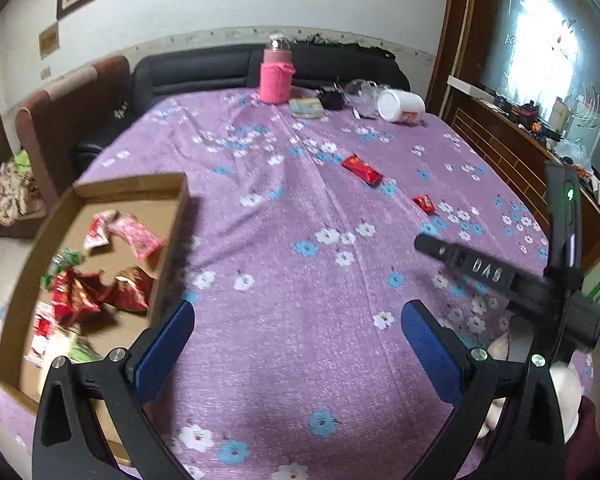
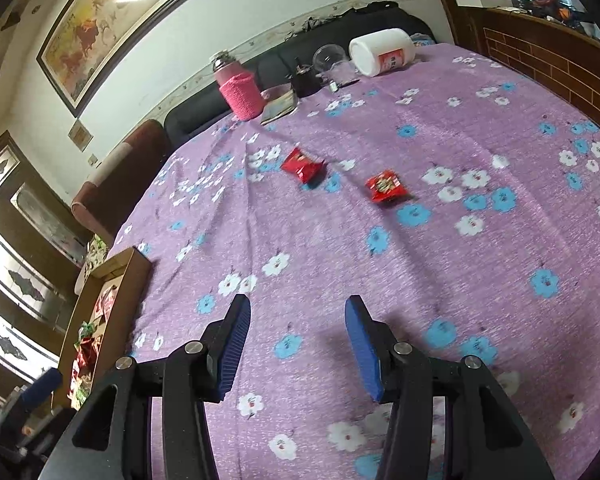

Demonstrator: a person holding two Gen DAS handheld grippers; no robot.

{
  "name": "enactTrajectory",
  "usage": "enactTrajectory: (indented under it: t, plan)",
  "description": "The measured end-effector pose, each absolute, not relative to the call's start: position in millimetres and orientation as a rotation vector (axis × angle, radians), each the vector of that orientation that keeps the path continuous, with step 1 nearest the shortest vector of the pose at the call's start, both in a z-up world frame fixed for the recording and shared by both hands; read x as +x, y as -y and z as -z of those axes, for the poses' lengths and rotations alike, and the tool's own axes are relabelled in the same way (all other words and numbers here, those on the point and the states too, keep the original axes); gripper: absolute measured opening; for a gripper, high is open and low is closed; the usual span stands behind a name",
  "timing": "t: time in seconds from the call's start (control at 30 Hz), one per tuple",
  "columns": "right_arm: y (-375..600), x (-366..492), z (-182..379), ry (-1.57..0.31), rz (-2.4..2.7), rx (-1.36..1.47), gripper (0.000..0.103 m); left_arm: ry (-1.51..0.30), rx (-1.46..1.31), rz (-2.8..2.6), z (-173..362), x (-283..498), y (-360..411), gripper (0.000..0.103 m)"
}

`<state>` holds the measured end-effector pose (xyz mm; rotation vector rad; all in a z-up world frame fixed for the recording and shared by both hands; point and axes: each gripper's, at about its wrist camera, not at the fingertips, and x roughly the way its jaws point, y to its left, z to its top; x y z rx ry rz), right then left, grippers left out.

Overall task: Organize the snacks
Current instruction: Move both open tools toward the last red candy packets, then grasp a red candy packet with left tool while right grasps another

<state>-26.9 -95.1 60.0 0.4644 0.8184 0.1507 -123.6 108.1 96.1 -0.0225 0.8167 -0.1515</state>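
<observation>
Purple floral cloth covers the table [image 1: 300,240]. Cardboard box [image 1: 172,240] at lower left holds snack packets; two red snack packets [image 2: 302,166] [image 2: 386,186] lie loose at centre. Left tool [image 1: 298,324] and right tool [image 2: 298,332] both gape, empty.

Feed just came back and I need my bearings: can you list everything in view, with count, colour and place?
cardboard box: one, brown, left edge of table, holding mixed red, pink and green snack packs
loose snack packets: two, red, mid-table; farther one, nearer one
tablecloth: one, purple with white and blue flowers, covering the table
bottle: one, pink knitted sleeve, far edge
white jar: one, lying on its side, far edge
clear container: one, beside the jar
booklet: one, beside the bottle
dark sofa: one, behind the table
left gripper: blue pads, open, empty
right gripper: blue pads, open, empty
</observation>
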Motion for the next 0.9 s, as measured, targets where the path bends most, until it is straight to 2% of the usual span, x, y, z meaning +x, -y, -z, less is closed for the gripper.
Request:
enactTrajectory:
  t: [0.37, 0.63, 0.9]
  plan:
    - [177, -19, -78, -0.760, 0.029, 0.480, 0.054, -0.985, -0.134, 0.278, -45, -104, -95, 0.103]
    - [173, 45, -57, -0.862, -0.059, 0.434, 0.054, -1.046, -0.156, 0.273, -23, -98, -93, 0.103]
    - [150, 80, -46, -0.886, -0.047, 0.301, 0.052, -1.052, -0.097, 0.276, -20, -98, -87, 0.103]
